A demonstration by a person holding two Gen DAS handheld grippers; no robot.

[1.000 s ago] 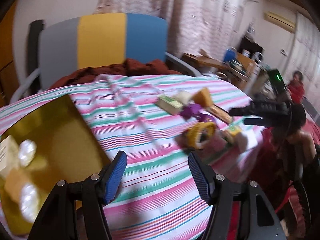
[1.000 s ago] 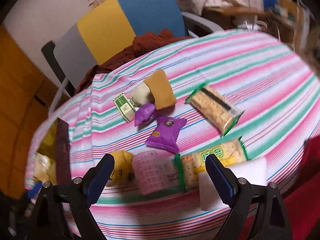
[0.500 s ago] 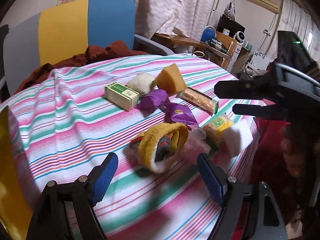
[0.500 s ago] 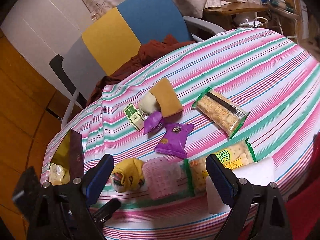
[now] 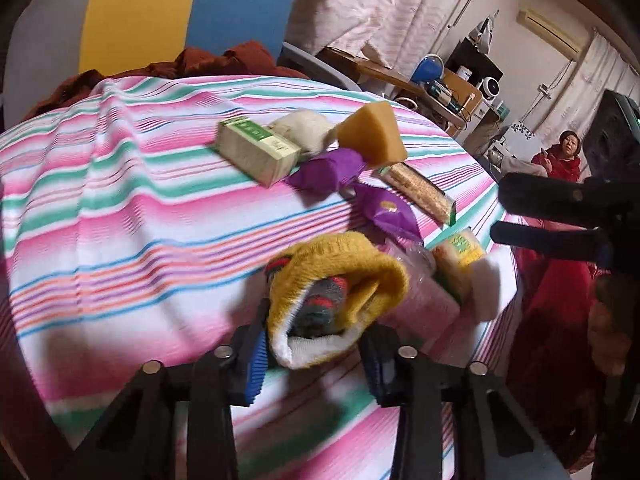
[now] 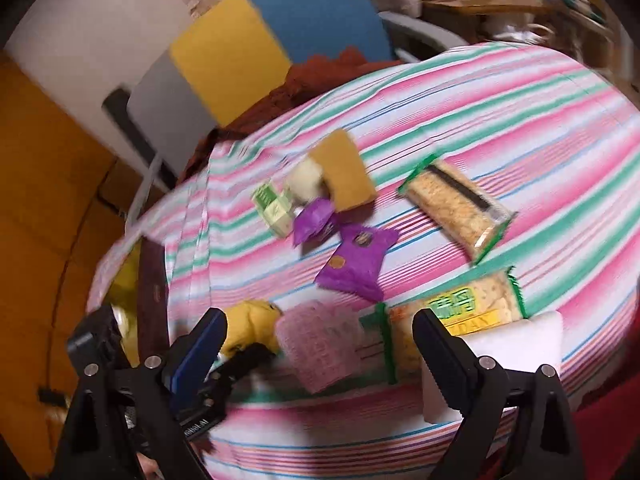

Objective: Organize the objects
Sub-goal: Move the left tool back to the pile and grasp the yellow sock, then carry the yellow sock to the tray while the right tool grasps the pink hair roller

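A rolled yellow sock bundle (image 5: 336,288) lies near the front of the striped tablecloth (image 5: 120,220). My left gripper (image 5: 316,364) has its blue pads pressed on either side of the bundle's white end. In the right wrist view the same sock bundle (image 6: 250,320) shows beside the left gripper (image 6: 236,360). My right gripper (image 6: 320,344) stands open and holds nothing, hovering over a pink packet (image 6: 320,348) and a cracker pack (image 6: 472,304). A white foam block (image 6: 512,344) lies by its right finger.
Farther back lie a green box (image 5: 258,148), a white bun (image 5: 304,130), an orange wedge (image 5: 374,136), two purple wrappers (image 5: 328,170), and a long cracker pack (image 6: 456,208). A gold box (image 6: 124,280) sits at the table's left edge. A chair (image 5: 140,12) stands behind. A person in red (image 5: 560,156) sits far right.
My left gripper swung from the gold box toward the sock bundle, reached it, and its fingers narrowed onto it. The right gripper stayed open, drifting slightly over the front row.
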